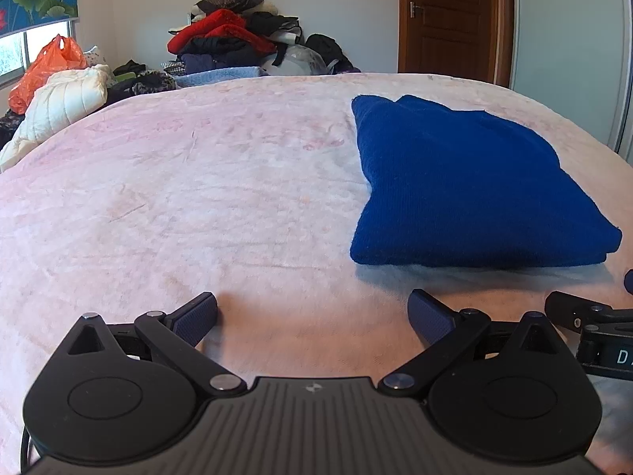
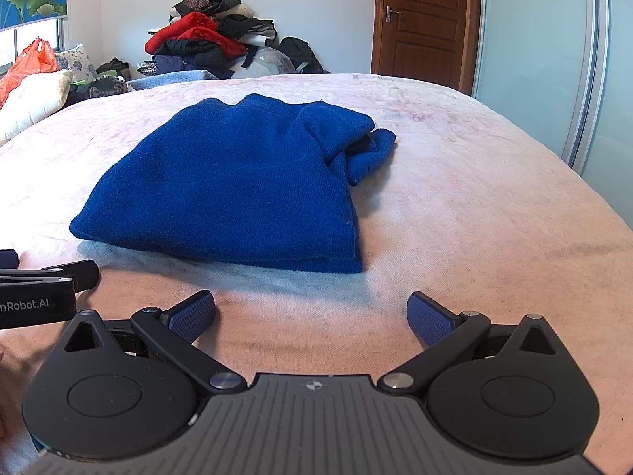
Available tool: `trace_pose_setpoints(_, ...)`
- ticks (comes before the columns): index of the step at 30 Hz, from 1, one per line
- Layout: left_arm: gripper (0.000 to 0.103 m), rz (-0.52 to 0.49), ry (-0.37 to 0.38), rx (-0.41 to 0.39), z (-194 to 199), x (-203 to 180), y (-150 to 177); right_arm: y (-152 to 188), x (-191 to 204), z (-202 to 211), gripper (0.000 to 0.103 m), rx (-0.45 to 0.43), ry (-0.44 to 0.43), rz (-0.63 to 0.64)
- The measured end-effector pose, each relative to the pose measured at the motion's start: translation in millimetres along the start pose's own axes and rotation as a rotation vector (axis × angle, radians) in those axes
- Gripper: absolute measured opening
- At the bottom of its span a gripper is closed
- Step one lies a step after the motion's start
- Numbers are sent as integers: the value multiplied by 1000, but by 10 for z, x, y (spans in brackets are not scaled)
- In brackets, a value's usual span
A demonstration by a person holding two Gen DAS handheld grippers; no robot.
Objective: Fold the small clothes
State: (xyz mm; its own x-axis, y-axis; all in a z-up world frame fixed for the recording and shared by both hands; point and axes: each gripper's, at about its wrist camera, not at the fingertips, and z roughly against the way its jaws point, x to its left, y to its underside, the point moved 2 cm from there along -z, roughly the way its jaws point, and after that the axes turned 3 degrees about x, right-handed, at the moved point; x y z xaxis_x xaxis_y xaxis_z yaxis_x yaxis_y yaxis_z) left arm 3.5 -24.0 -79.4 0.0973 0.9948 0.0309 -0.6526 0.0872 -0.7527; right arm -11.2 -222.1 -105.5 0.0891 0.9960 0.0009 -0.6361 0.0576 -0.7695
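Right wrist view: blue sweater (image 2: 233,186) lies folded on the bed (image 2: 494,206), just ahead

Both my tongs gape wide, holding nothing: right gripper (image 2: 311,312) faces the bundle's near edge squarely, left gripper (image 1: 312,316) sits off toward its left side, so my right is nearer; a loose cuff pokes out at the far right corner

The left gripper (image 1: 312,316) sits low with its blue-padded fingers (image 1: 196,316) spread wide, holding nothing. The right gripper (image 2: 310,316) sits level just beside it, its jaws likewise spread and empty.
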Motion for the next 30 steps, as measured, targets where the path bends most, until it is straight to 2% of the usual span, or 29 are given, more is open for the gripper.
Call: trace_pose_setpoints(30, 103, 20, 16, 1, 16, 19, 11, 14, 18, 23, 103, -5, 5, 5)
